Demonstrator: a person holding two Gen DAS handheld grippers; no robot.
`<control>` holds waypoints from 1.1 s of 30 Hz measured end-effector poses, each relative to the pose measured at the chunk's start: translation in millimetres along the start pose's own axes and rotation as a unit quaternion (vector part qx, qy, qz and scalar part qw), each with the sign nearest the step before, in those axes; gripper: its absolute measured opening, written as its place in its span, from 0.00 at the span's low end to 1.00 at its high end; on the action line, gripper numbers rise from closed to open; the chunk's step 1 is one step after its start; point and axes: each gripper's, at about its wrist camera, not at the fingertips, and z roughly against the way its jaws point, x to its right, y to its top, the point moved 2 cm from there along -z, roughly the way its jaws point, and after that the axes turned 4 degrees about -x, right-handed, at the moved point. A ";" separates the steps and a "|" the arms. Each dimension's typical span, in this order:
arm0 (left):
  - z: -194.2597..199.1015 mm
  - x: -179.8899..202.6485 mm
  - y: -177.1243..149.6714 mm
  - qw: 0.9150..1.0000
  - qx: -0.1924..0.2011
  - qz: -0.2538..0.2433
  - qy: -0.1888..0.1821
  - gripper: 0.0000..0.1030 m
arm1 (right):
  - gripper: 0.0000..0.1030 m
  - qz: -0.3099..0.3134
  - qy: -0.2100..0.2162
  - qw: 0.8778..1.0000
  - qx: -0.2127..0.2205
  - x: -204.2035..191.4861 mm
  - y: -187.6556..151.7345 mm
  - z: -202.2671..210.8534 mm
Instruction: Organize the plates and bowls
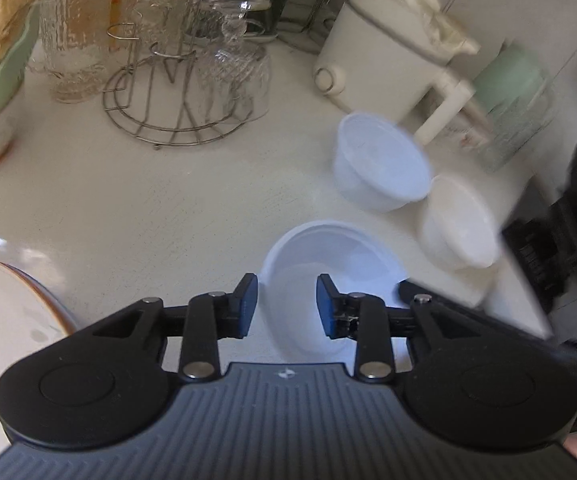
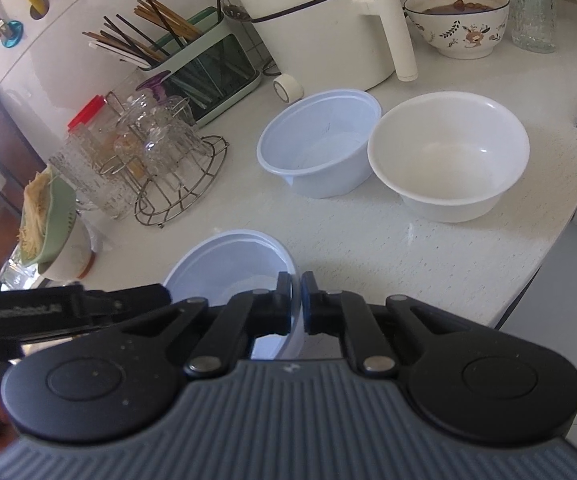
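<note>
Translucent plastic bowl [image 2: 228, 268], nearest us, is pinched at its rim by our right gripper [image 2: 296, 300]; our left gripper [image 1: 286, 306] hovers wide above it. Beyond it, a second plastic bowl [image 2: 320, 140] touches a white bowl [image 2: 448, 156], unstacked: we judge nesting barely begun.

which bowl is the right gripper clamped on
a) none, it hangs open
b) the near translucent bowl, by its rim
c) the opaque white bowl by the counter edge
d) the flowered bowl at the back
b: in the right wrist view the right gripper has its fingers pinched together over the rim of the near translucent bowl, while the opaque white bowl sits untouched farther off.
</note>
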 end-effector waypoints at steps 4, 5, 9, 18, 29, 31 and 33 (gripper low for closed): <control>-4.0 -13.5 0.7 1.000 -0.014 0.025 0.002 0.34 | 0.07 0.007 0.010 1.000 -0.011 -5.8 0.7 -3.5; -4.1 -17.0 0.9 0.999 -0.017 0.032 0.001 0.34 | 0.07 0.011 0.011 1.000 -0.014 -8.3 0.5 -4.4; 1.1 -26.4 2.5 0.999 -0.021 0.042 0.005 0.33 | 0.07 0.016 0.028 0.999 -0.024 -20.1 1.3 -8.4; 17.9 -52.4 7.9 0.997 -0.023 0.067 0.023 0.33 | 0.07 0.045 0.052 0.997 -0.038 -50.9 5.7 -19.0; 23.3 -67.4 3.2 0.996 -0.021 0.080 0.035 0.37 | 0.11 0.068 0.041 0.996 -0.050 -63.5 1.0 -29.6; 28.8 -68.8 2.7 0.996 -0.017 0.084 0.034 0.38 | 0.11 0.073 0.037 0.995 -0.050 -65.5 2.7 -28.2; 33.4 -69.7 2.5 0.996 -0.012 0.083 0.037 0.39 | 0.19 0.078 0.037 0.995 -0.046 -66.6 5.0 -25.5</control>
